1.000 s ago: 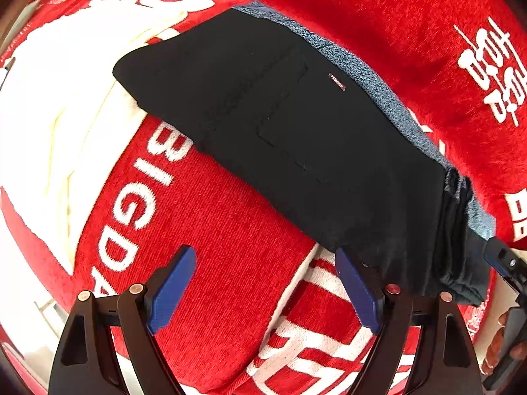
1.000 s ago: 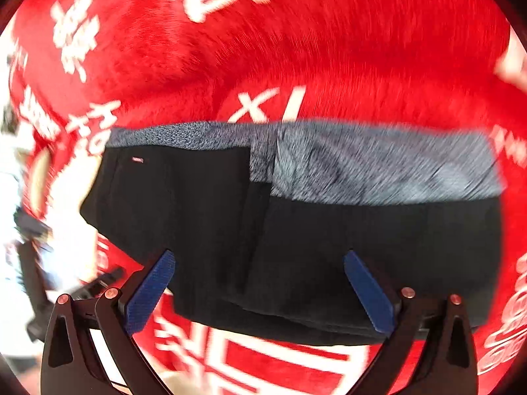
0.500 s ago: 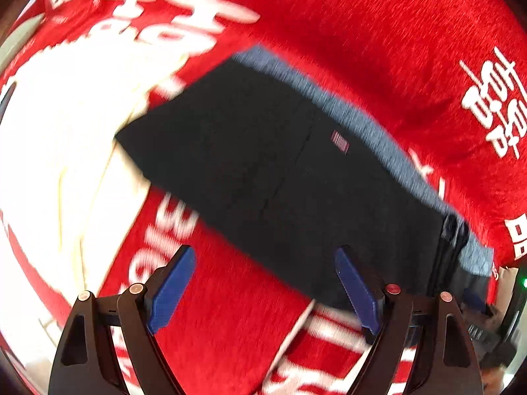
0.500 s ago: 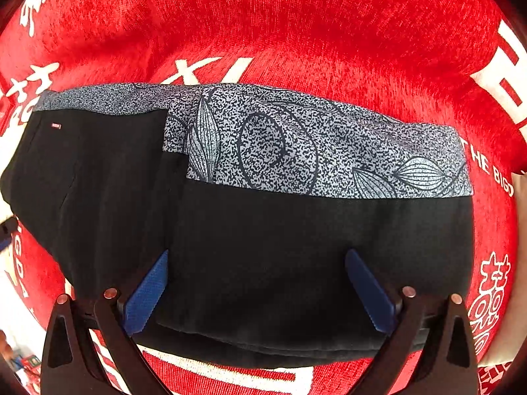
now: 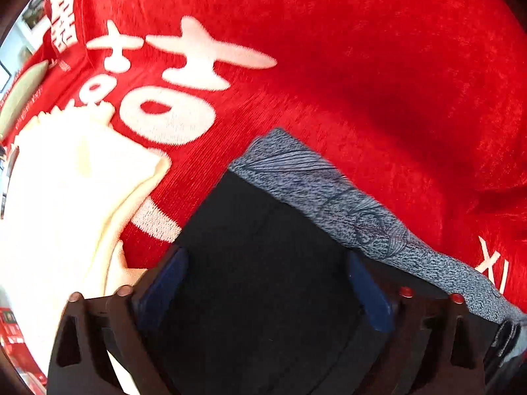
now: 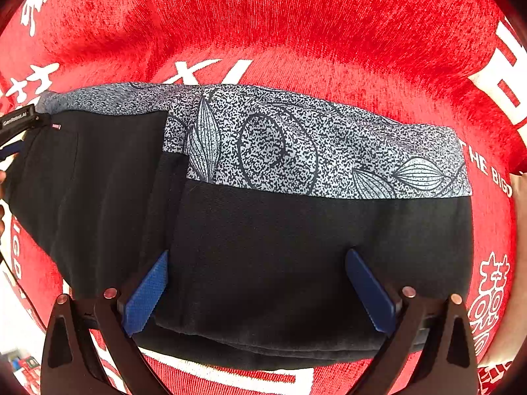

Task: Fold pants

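Observation:
The black pants (image 6: 263, 237) with a grey speckled leaf-print band (image 6: 296, 151) lie folded on the red blanket (image 6: 296, 26). In the left wrist view the pants (image 5: 263, 263) fill the lower middle, with the grey band (image 5: 329, 191) along their far edge. My left gripper (image 5: 266, 283) is open, its blue pads astride the black fabric at the pants' left end. My right gripper (image 6: 260, 286) is open over the near part of the folded pants, pads apart and empty. The left gripper's tip shows at the right wrist view's left edge (image 6: 16, 121).
A cream cloth (image 5: 66, 204) lies on the red blanket (image 5: 362, 65) left of the pants. White lettering marks the blanket. A cream edge (image 6: 518, 230) shows at the far right. Room floor and small items show at the lower left corners.
My left gripper has moved forward onto the pants' left end, so the black fabric now lies between its pads. My right gripper has closed in slightly over the folded pants.

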The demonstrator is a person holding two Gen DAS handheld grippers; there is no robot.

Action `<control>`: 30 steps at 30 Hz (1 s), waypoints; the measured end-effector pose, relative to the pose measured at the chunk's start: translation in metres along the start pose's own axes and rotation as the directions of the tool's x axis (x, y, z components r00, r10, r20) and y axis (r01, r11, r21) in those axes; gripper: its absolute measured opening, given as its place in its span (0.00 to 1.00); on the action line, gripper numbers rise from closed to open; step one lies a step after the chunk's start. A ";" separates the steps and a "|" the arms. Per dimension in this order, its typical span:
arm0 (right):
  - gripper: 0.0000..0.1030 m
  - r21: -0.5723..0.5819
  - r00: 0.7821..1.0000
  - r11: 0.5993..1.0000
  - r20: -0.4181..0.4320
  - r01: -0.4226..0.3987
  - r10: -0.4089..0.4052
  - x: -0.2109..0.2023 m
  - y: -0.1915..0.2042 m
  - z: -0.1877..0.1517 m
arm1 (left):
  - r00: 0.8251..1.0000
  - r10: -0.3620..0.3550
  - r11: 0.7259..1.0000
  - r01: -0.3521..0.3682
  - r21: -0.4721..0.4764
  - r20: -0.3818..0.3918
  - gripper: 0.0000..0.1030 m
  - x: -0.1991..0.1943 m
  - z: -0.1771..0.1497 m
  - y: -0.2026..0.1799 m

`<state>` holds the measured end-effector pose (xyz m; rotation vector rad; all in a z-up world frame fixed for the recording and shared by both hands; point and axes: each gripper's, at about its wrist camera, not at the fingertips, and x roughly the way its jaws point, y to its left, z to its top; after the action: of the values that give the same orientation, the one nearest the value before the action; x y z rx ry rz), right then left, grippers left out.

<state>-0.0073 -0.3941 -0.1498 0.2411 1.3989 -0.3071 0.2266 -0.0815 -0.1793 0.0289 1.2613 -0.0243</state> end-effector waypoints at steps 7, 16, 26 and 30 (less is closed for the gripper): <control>1.00 0.006 1.000 1.000 -0.007 0.007 -0.007 0.002 0.006 -0.004 | 0.995 -0.093 0.995 0.093 -0.019 0.034 0.95 -0.041 -0.021 0.019; 1.00 -0.001 1.000 1.000 0.004 0.014 -0.014 0.002 0.014 0.000 | 0.918 -0.396 0.888 0.375 -0.266 -0.028 0.95 -0.068 -0.093 0.068; 1.00 -0.002 1.000 1.000 0.021 0.017 -0.017 0.001 0.015 -0.006 | 0.809 -0.586 0.748 0.556 -0.363 0.031 0.95 -0.031 -0.100 0.079; 1.00 -0.002 0.999 1.000 0.028 0.018 -0.018 0.000 0.014 -0.008 | 0.772 -0.631 0.701 0.609 -0.370 0.074 0.95 -0.025 -0.096 0.080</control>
<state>-0.0096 -0.3778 -0.1516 0.2214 1.3741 -0.3223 0.1307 0.0015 -0.1841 -0.7479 1.2654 -0.3739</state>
